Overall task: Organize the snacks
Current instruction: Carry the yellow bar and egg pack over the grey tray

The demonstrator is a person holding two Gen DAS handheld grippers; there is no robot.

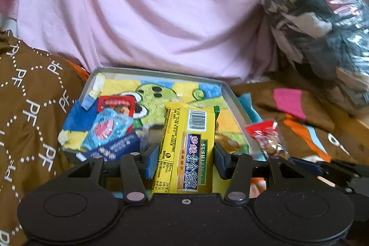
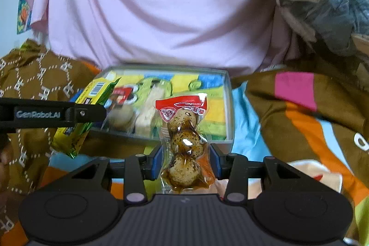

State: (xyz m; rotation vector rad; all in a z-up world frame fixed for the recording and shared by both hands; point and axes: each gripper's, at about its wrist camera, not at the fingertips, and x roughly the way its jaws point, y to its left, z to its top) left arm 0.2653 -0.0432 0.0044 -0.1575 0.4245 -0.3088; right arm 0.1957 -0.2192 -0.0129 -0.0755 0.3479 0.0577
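The left gripper (image 1: 186, 159) grasps the yellow biscuit pack (image 1: 188, 149), the right gripper (image 2: 184, 161) grasps the egg pouch (image 2: 184, 146) — both long axes point ahead toward the tray (image 2: 228, 107).

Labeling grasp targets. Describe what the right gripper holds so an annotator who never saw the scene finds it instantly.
Start at the grey tray lined with a cartoon towel on the brown blanket. Just in front of it, the right gripper pinches a clear vacuum pack of speckled eggs. Its red top and three stacked brown eggs set it apart from the yellow biscuit packet.
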